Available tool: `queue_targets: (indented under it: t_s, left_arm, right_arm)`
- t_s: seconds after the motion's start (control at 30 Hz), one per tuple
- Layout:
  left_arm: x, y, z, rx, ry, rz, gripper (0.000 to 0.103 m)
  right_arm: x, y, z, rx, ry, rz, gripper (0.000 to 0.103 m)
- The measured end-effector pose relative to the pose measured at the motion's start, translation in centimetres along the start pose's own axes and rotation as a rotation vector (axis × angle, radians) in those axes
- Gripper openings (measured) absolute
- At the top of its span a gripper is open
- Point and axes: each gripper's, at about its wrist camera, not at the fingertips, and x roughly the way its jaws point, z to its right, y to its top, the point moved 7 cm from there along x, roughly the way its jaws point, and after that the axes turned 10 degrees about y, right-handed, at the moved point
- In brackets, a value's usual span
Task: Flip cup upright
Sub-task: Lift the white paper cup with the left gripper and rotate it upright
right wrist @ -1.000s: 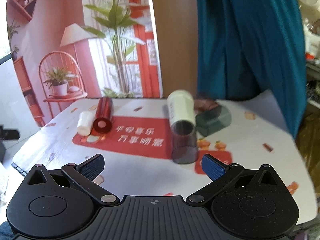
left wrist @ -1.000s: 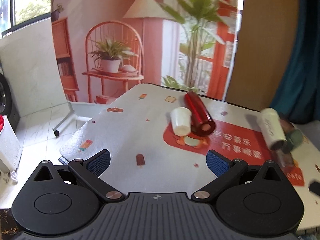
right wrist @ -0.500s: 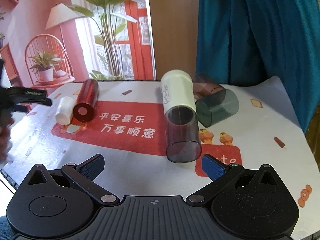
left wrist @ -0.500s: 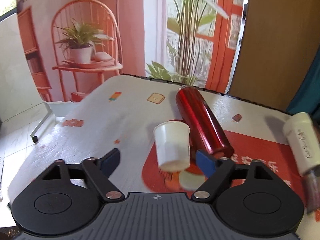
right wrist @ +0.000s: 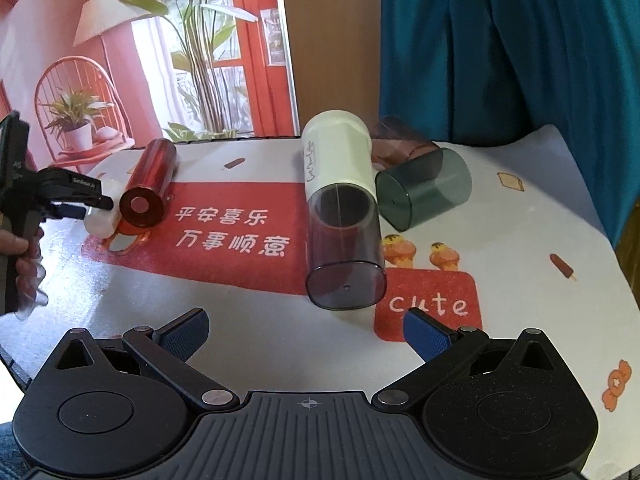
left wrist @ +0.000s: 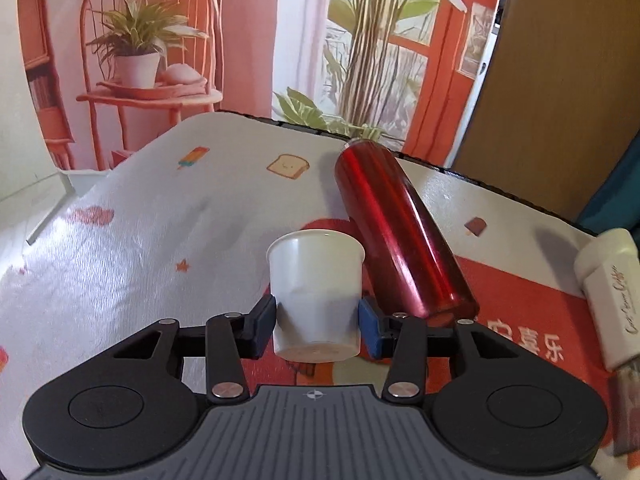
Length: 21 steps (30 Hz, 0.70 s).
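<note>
Clamped in the left gripper [left wrist: 317, 322], white cup [left wrist: 316, 300] lying beside red bottle [left wrist: 400, 236], ready for lifting and tipping upright; right gripper [right wrist: 306, 334] splayed, idle.

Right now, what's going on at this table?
The left gripper has closed on the small white cup, which lies on its side next to the red bottle; it is not upright yet. The right gripper hangs open above the tablecloth, holding nothing. In front of it lie a white and smoky tumbler and a dark green cup, both on their sides.
</note>
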Motion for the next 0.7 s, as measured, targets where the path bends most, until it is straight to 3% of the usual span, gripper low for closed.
queue_targets:
  t_s: [0.3, 0.37, 0.4, 0.43, 0.47, 0.57, 0.7]
  left_arm:
    - [-5.1, -4.9, -1.2, -0.036, -0.024, -0.035, 0.047]
    - [-6.2, -6.3, -1.3, -0.063, -0.037, -0.077, 0.045]
    - [-6.6, -7.3, -1.2, -0.080, -0.048, -0.107, 0.043]
    - [-6.9, -8.2, -1.1, -0.086, -0.053, -0.130, 0.024]
    - [-7.0, -9.1, -0.8, -0.075, -0.055, -0.151, 0.011]
    - [-7.3, -11.2, 0.0, -0.057, -0.055, -0.194, 0.011]
    - [-8.5, -11.6, 0.6, -0.074, -0.092, -0.186, 0.012]
  right_arm:
    - [-1.0, -1.8, -2.0, -0.009, 0.046, -0.032, 0.103]
    - [-1.5, -1.9, -2.3, -0.006, 0.057, -0.024, 0.103]
    - [-1.8, -1.9, -2.5, -0.006, 0.061, -0.020, 0.103]
    - [-2.1, -2.0, -2.6, -0.006, 0.065, -0.015, 0.103]
    - [-2.3, -2.0, -2.6, -0.005, 0.068, -0.012, 0.103]
    - [-3.1, -2.2, -2.4, 0.000, 0.071, -0.006, 0.103]
    - [-4.1, -2.4, -1.7, 0.011, 0.068, 0.008, 0.103]
